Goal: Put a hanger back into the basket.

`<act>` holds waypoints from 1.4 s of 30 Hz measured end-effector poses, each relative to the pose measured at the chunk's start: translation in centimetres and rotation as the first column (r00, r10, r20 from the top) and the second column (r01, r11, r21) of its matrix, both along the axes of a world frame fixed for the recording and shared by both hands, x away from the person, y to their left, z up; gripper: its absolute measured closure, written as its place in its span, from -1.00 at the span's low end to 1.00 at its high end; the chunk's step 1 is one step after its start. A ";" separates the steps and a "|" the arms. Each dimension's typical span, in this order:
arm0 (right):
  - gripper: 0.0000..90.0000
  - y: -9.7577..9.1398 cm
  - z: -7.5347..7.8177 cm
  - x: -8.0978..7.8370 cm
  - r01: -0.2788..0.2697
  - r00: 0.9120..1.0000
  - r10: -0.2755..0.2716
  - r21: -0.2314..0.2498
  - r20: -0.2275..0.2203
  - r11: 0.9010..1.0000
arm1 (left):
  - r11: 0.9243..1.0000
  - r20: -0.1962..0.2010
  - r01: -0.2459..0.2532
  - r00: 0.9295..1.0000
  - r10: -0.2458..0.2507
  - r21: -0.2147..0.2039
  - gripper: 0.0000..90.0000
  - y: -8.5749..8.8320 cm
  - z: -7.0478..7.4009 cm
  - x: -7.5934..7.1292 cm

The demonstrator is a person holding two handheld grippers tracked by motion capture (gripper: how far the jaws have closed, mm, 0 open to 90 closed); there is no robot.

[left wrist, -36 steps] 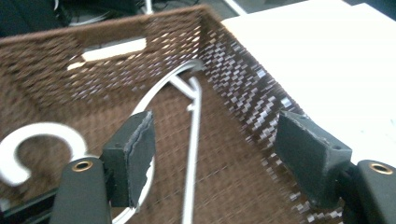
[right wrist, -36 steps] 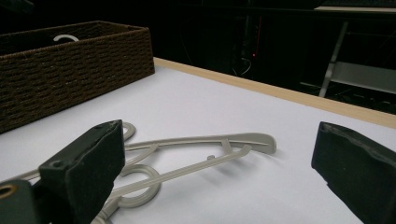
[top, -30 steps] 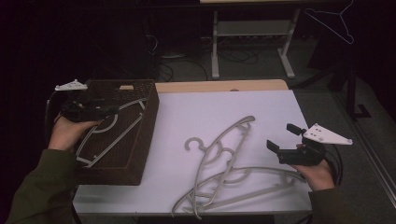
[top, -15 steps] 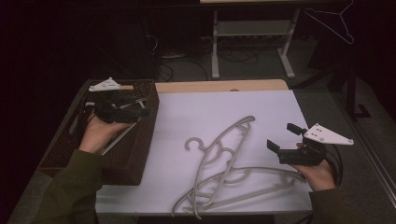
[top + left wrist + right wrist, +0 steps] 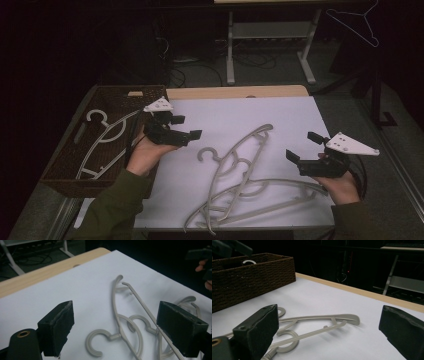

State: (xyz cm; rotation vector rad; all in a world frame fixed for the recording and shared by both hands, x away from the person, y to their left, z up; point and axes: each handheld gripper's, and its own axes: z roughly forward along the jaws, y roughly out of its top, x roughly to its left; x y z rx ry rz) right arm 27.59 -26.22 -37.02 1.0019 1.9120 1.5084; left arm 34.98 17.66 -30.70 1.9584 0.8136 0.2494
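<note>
- Left gripper (image 5: 189, 127) hangs over the white desk (image 5: 280, 120) just past the near-right rim of the wicker basket (image 5: 65, 170), its jaws spread wide with nothing between them, having just been opening.
- Ahead of it lies the pile of grey hangers (image 5: 240, 175), resting flat on the desk between the two hands; the nearest hook (image 5: 96, 345) sits in the gap seen from the left gripper view, well below the pads and untouched.
- From that same view, the pile's long thin arms (image 5: 140, 302) run away across the white surface toward the far hand.
- Right gripper (image 5: 306, 150) is held at the right side of the desk, jaws apart and empty, pointing toward the hangers.
- Seen from the right gripper view, one hanger (image 5: 319, 325) lies flat in front of the pads, its hook curled near the left one, no contact.
- One pale hanger (image 5: 107, 137) lies inside the wicker basket, at the desk's left edge, apart from the pile.
- A green sleeve (image 5: 117, 210) covers the left forearm.
- Behind the desk stand the legs of a pale metal frame (image 5: 270, 45) on a dark floor, and a wire hanger (image 5: 357, 22) hangs at upper right.
</note>
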 end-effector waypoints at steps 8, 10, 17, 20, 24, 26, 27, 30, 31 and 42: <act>-0.95 0.2 -0.1 0.0 -0.003 1.000 0.004 0.006 -0.010 1.000 | 0.999 -0.058 0.029 0.998 -0.028 0.028 -0.67 -2.5 -3.1 -0.7; -0.95 0.1 -0.1 0.0 -0.003 1.000 0.003 0.006 -0.009 1.000 | 0.998 -0.070 0.037 0.997 -0.034 0.041 -0.67 -3.1 -4.0 -0.9; -0.95 0.1 -0.2 0.1 -0.004 1.000 0.004 0.001 -0.012 1.000 | 0.994 -0.128 0.068 0.990 -0.056 0.086 -0.63 -4.7 -7.2 -1.5; -0.95 0.1 -0.3 0.1 -0.005 1.000 0.004 -0.002 -0.013 1.000 | 0.991 -0.147 0.085 0.987 -0.069 0.105 -0.62 -4.9 -8.0 -1.7; -0.95 0.1 -0.3 0.0 -0.001 1.000 0.001 0.003 -0.019 1.000 | 0.985 -0.170 0.104 0.982 -0.079 0.141 -0.58 -5.3 -9.3 -2.1; -0.95 0.1 -0.3 0.0 0.000 1.000 0.000 0.004 -0.016 1.000 | 0.979 -0.181 0.122 0.979 -0.092 0.163 -0.56 -5.4 -9.8 -2.3; -0.95 0.1 -0.3 0.0 0.001 1.000 -0.001 0.005 -0.016 1.000 | 0.978 -0.188 0.127 0.977 -0.095 0.168 -0.54 -5.5 -10.1 -2.4; -0.95 0.0 -0.3 0.0 0.003 1.000 -0.003 0.005 -0.019 1.000 | 0.977 -0.211 0.128 0.973 -0.090 0.173 -0.52 -6.0 -11.0 -2.8; -0.95 0.0 -0.3 0.0 0.003 1.000 -0.003 0.003 -0.018 1.000 | 0.975 -0.217 0.130 0.972 -0.090 0.178 -0.52 -6.2 -11.4 -2.9; -0.95 0.0 -0.4 0.0 -0.002 1.000 0.002 -0.002 -0.015 1.000 | 0.949 -0.226 0.157 0.969 -0.095 0.274 -0.22 -7.4 -12.8 -3.8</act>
